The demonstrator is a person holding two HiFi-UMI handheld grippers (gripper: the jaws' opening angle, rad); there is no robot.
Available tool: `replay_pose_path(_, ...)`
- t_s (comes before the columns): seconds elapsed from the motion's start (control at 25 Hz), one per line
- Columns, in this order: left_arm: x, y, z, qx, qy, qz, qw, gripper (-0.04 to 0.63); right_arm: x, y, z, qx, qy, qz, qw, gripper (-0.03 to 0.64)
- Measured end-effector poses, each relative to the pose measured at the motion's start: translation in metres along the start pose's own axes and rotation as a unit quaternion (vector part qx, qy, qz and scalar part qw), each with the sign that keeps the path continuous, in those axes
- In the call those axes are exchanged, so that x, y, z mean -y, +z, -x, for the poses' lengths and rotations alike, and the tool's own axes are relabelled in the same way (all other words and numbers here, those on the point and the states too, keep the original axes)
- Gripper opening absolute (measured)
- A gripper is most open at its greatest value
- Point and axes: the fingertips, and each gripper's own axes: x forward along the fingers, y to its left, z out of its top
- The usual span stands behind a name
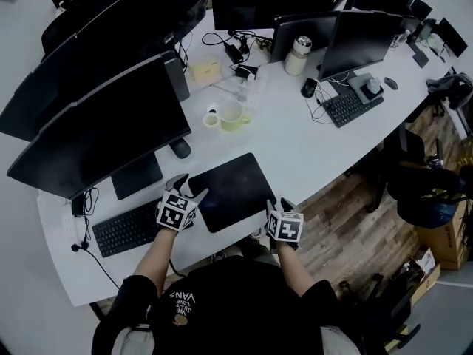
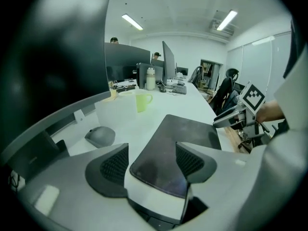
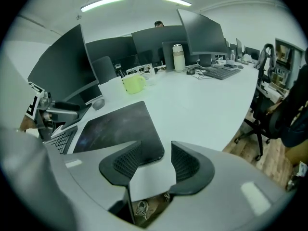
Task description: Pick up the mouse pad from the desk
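**Item: mouse pad, flat on bench, flanked by two open hand-held grippers**

Object. Dark rectangular mouse pad [image 1: 231,191], lying flat on the white bench [image 1: 310,150] near its front edge, directly before the person. It was not lifted at any corner. Its long axis appeared to run across the person's front, from near left to far right, slightly skewed to the bench edge.

Left hand-held gripper [image 1: 188,187]. Jaws stood wide, with nothing pressed between the pads. It was stationed at the pad's left end and angled downward. In the left gripper view the pad's near corner lay in the gap between the jaws, so the pad extended ahead and to the right. Whether the tips touched the pad could not be told.

Right hand-held gripper [image 1: 279,205]. Jaws likewise stood wide and gripped nothing. It was positioned at the pad's near right corner, over the bench edge. That corner sat just ahead of its left jaw, and the pad extended ahead and to the left.

Assessment. Both were close; the left seemed the better aligned, with a corner already centred between its jaws.

Adjacent. Keyboard [image 1: 127,229] just left of the pad; mouse [image 1: 180,148] and green mug [image 1: 233,115] beyond.
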Motion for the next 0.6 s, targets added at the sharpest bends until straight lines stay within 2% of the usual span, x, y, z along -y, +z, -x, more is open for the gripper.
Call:
replay_pose_path(0.2, -0.015, -0.009, -0.023, -0.052, 0.006, -0.009, 0.9986, 0.292, -0.002, -0.006, -0.009, -0.017, 0.006, 0.009, 1.000, 0.183)
replay_pose_path(0.4, -0.021, -0.032, -0.037, -0.119, 0.000, -0.007, 0.9929, 0.299, -0.002, -0.006, -0.008, -0.023, 0.003, 0.016, 1.000, 0.184)
replay_pose_path(0.6, -0.020, -0.046, -0.048, -0.152, -0.030, 0.026, 0.9876, 0.304, -0.007, -0.007, -0.009, -0.022, 0.004, 0.020, 1.000, 0.206)
